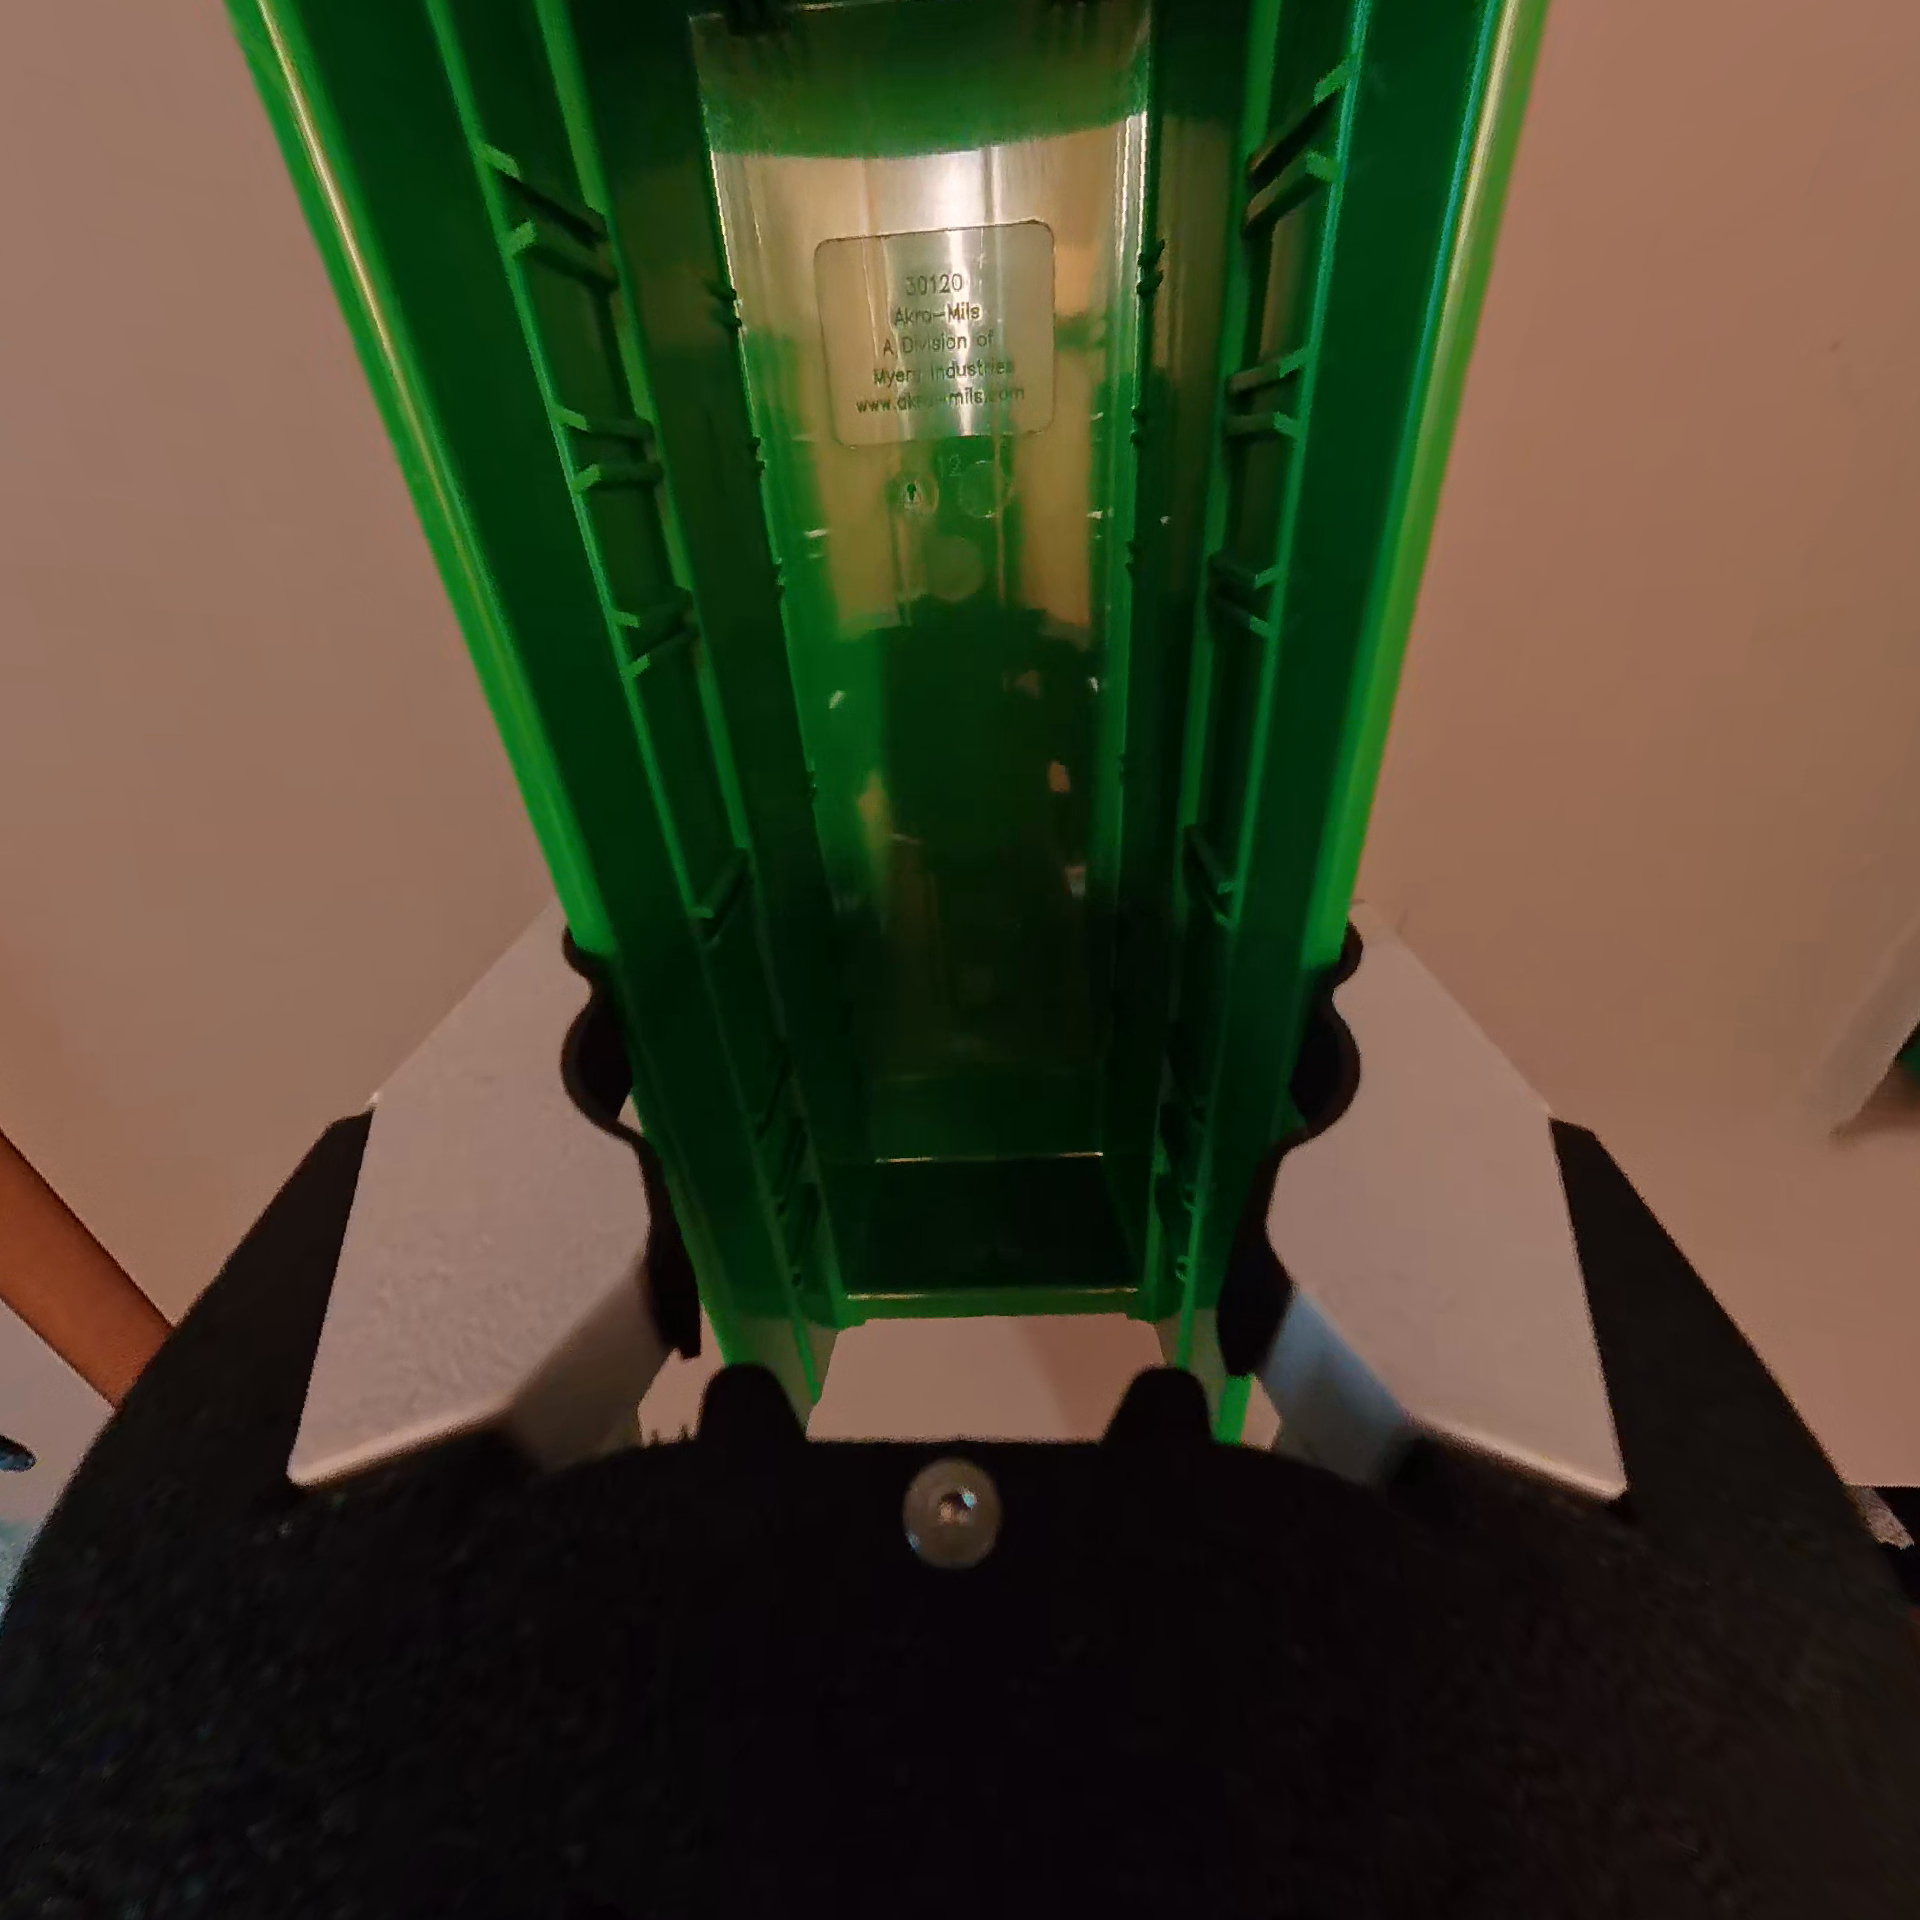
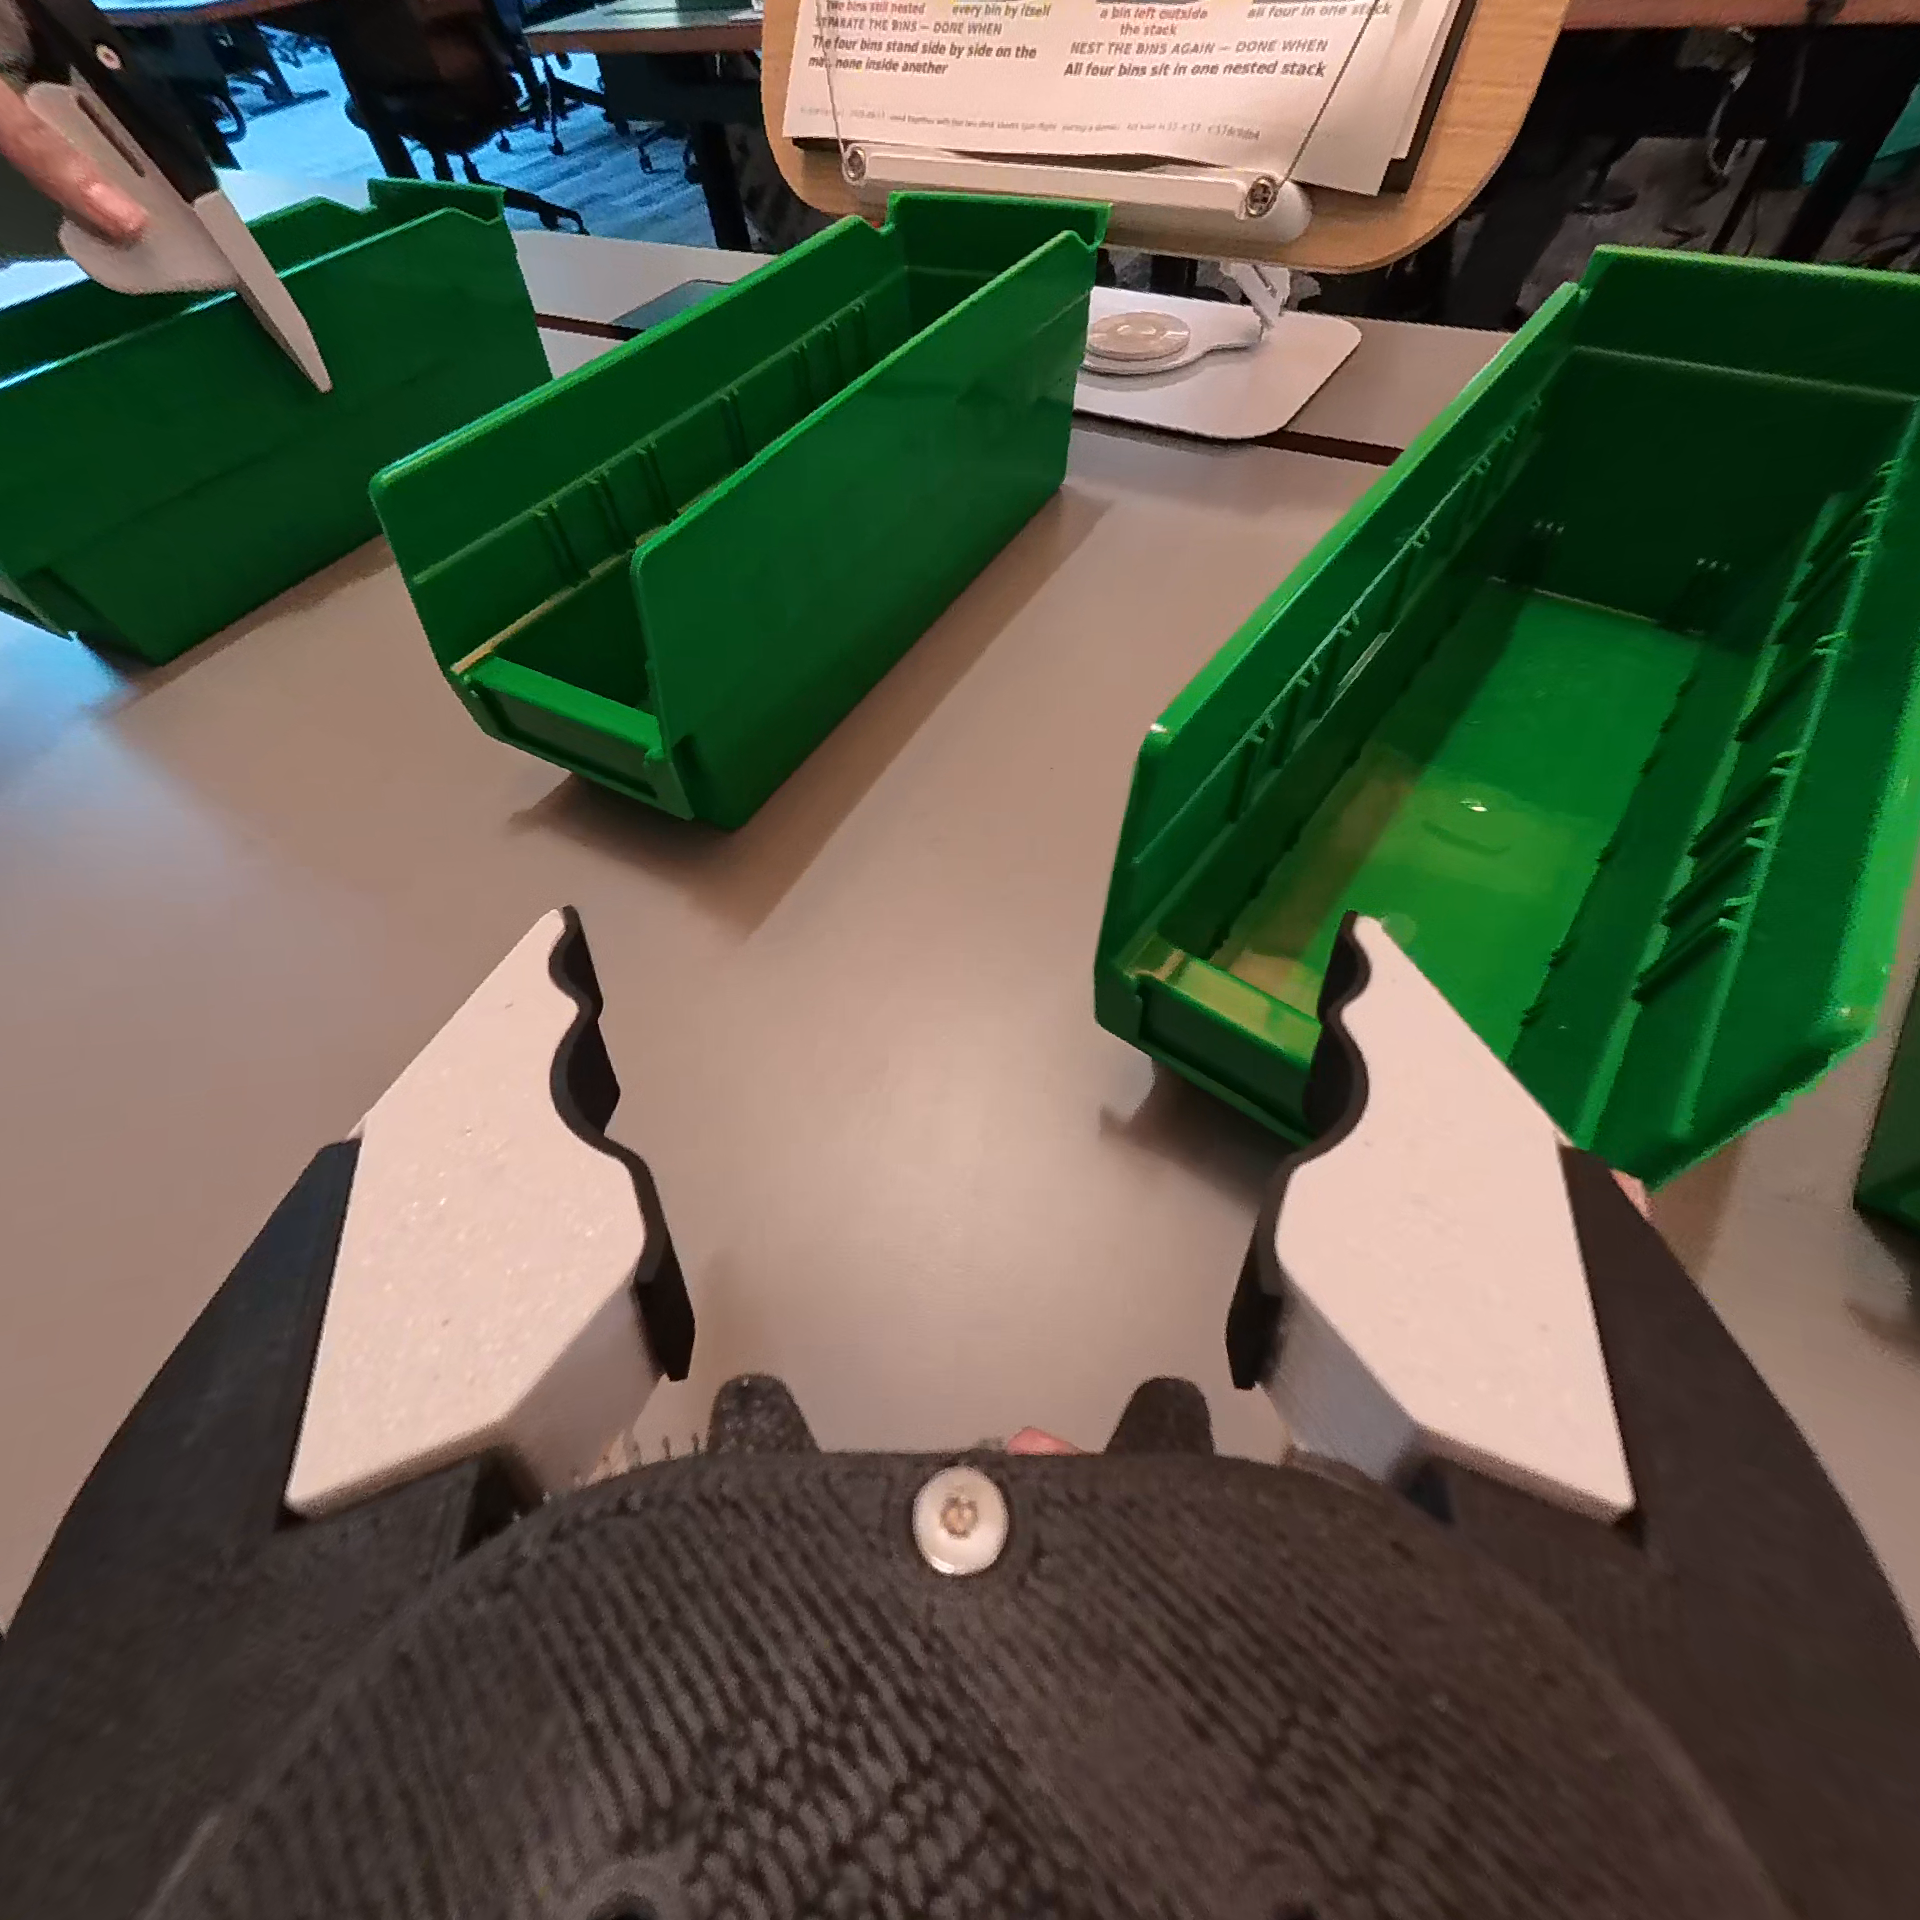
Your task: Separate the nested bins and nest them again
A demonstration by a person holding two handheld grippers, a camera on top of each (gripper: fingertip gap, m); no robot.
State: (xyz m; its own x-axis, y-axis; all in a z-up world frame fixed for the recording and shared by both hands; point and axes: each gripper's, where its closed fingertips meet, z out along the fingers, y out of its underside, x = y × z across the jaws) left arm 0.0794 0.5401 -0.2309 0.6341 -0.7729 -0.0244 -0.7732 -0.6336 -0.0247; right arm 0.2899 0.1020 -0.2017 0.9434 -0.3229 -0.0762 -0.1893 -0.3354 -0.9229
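On a grey table (image 2: 260, 935) in an office, three green bins show, long axes running away from the right gripper (image 2: 961, 997), which hovers wide and empty. The nearest bin (image 2: 1538, 790) sits just right of it, tilted. The left gripper (image 1: 961, 1049) clamps the far-left bin (image 2: 208, 499) across its width.

A smooth grey tabletop (image 2: 312, 935) fills the near ground, with a wooden clipboard stand on a pale base (image 2: 1496, 156) at its far edge; beyond it, dark desks and black wheeled office chairs (image 2: 468, 94) (dimly lit) on blue-grey carpet
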